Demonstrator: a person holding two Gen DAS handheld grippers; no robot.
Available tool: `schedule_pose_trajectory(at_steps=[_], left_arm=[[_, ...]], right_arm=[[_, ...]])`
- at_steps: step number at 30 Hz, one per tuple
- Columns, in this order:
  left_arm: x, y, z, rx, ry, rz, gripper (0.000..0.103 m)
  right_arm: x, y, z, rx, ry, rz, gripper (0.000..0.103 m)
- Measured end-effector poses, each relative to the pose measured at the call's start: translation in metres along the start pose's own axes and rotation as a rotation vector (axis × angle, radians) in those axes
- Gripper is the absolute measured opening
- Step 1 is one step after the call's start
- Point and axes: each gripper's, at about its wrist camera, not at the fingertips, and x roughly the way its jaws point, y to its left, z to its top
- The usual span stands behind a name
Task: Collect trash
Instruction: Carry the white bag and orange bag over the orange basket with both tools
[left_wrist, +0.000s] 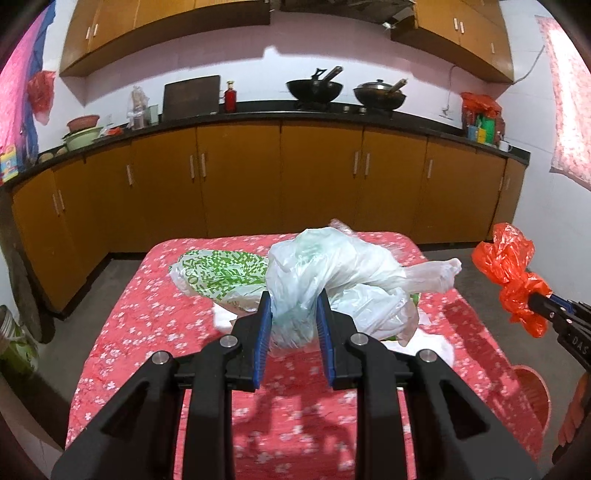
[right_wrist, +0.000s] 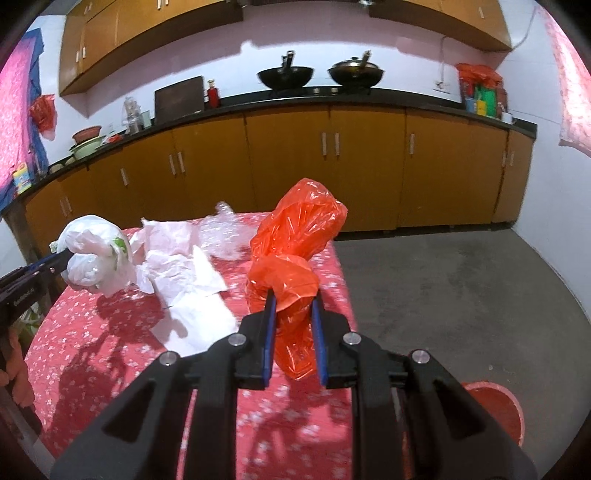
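Note:
My left gripper (left_wrist: 293, 306) is shut on a crumpled white plastic bag (left_wrist: 332, 273) and holds it above the table with the red flowered cloth (left_wrist: 155, 332). The same bag shows at the left of the right wrist view (right_wrist: 96, 258). My right gripper (right_wrist: 293, 301) is shut on a bunched orange plastic bag (right_wrist: 295, 251), held off the table's right edge; it also shows in the left wrist view (left_wrist: 509, 273). On the cloth lie a green-and-white printed bag (left_wrist: 218, 273), white crumpled paper (right_wrist: 184, 280) and clear crinkled plastic (right_wrist: 225, 232).
A red round bin (right_wrist: 498, 410) stands on the grey floor by the table's right near corner; it also shows in the left wrist view (left_wrist: 532, 391). Brown kitchen cabinets (left_wrist: 280, 177) with a black counter and two woks run along the back wall.

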Motion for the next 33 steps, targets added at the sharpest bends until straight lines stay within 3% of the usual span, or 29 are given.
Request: schedule_pose_trajectory(at_steps=[11,16,33], left_arm=[[-0.007,-0.053,0.01,0.034,-0.042,-0.087,0.024],[-0.019,-0.093,0.01,0.062,-0.068,-0.166,0.024],[-0.013,-0.231,-0.005,0.158,-0.012,-0.399,0.024]], right_arm=[[-0.025,-0.062,-0.013,0.085,-0.025,-0.1,0.019],[-0.033,-0.092,-0.024,0.129,-0.024,-0.142,0.019],[-0.065,-0.189,-0.068,0.237,-0.015,-0.344,0.019]])
